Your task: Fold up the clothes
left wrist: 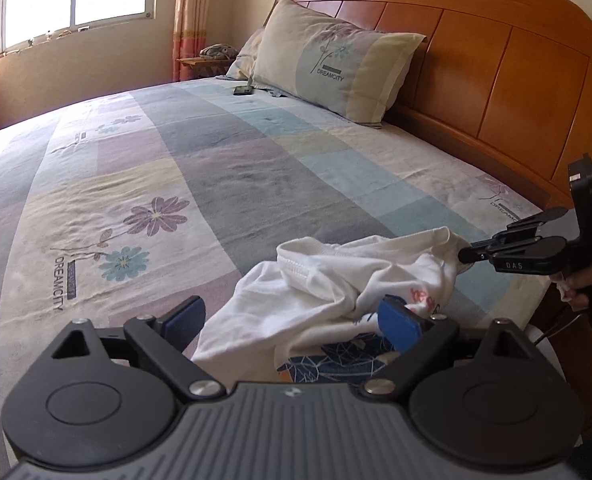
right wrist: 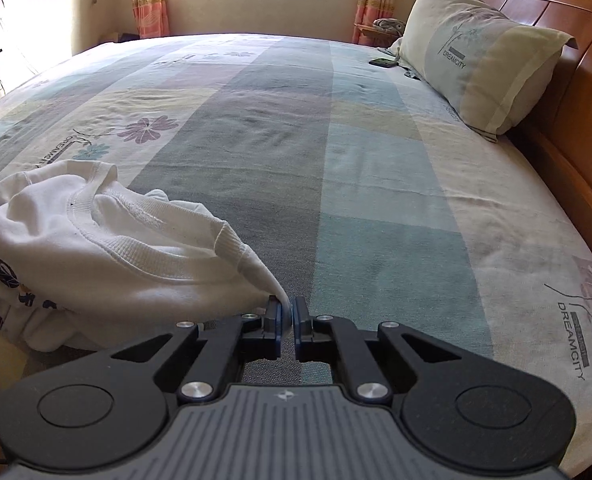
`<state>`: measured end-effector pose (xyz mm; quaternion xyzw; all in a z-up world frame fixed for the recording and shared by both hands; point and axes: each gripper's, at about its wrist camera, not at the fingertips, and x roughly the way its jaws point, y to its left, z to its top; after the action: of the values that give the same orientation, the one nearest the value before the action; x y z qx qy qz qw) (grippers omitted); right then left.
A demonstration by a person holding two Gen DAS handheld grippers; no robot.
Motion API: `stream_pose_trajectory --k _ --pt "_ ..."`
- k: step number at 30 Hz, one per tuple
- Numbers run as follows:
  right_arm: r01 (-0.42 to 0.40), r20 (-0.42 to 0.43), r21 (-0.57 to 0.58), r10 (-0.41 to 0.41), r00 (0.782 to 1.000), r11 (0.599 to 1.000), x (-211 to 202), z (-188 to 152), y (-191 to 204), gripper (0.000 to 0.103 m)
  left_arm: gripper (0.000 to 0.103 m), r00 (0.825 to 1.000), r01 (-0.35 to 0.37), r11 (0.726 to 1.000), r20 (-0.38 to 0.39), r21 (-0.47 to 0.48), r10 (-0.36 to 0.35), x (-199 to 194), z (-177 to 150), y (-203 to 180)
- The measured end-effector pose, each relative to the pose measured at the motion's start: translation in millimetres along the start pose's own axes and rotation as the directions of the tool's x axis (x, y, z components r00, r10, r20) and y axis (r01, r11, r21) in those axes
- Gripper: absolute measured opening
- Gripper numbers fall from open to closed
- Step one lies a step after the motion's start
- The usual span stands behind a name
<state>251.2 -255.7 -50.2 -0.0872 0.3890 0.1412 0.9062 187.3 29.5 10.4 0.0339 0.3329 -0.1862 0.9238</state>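
Left wrist view shows a wide bed (left wrist: 224,168) with a checked sheet in pale blue, grey and lilac that fills most of the frame, and a wooden headboard (left wrist: 495,64) in the upper right. A pillow (left wrist: 335,60) with a flower print leans on the headboard at the upper centre. The white shirt (left wrist: 335,280), crumpled and with a dark blue and red print, lies on the near edge of the bed in the lower centre of the frame. The left gripper (left wrist: 296,320) is at the bottom of the frame with its jaws wide apart; the cloth lies between the blue pads, and the right pad (left wrist: 399,320) is against a fold of the shirt, but the pads do not press together on it. At the right edge the right gripper (left wrist: 465,254) reaches in from the side and points to the left, and its tips are closed on a corner of the shirt. In the right wrist view the same gripper (right wrist: 288,312) is at the lower centre, jaws nearly together, with a thin corner of the white shirt (right wrist: 116,248) pinched between them; the rest of the shirt is bunched in the lower left of the frame. A small dark phone (right wrist: 383,62) lies on the sheet near the pillow, in the upper right.
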Motion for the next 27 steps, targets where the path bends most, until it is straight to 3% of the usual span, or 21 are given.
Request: stream_pose_trajectory --k 3,8,14,16,20,22,25,27 --pt "0.001 -0.007 -0.002 -0.001 1.000 1.000 3 -3 4 0.009 0.066 0.999 0.017 0.999 -0.040 0.047 -0.015 19 11 -3" --pt "-0.008 -0.008 0.006 0.008 1.000 1.000 2 -4 5 0.009 0.056 0.990 0.086 0.984 -0.120 0.159 -0.067 42 11 -22" --pt "-0.054 -0.001 0.023 0.054 0.999 0.998 0 -7 0 0.012 0.019 0.983 0.087 0.976 -0.174 0.200 -0.052 57 4 -29" --pt "-0.083 0.007 0.031 0.083 0.996 0.996 1 -6 -1 0.018 0.016 0.982 0.094 0.975 -0.179 0.202 -0.057 59 3 -30" --pt "-0.111 0.025 0.006 0.111 0.993 0.994 1 -6 -2 0.047 0.009 0.984 0.085 0.977 -0.169 0.194 -0.052 54 5 -26" --pt "-0.116 0.035 -0.008 0.116 0.993 0.993 2 -5 -4 0.054 0.005 0.987 0.065 0.979 -0.157 0.192 -0.035 51 6 -22" --pt "-0.190 0.022 0.004 0.190 0.982 0.982 10 -3 -10 0.055 0.004 0.990 0.025 0.986 -0.140 0.163 -0.002 47 8 -13" --pt "-0.252 0.007 0.018 0.252 0.968 0.968 17 -2 -15 0.045 0.002 0.990 0.000 0.989 -0.138 0.151 0.022 46 7 -6"
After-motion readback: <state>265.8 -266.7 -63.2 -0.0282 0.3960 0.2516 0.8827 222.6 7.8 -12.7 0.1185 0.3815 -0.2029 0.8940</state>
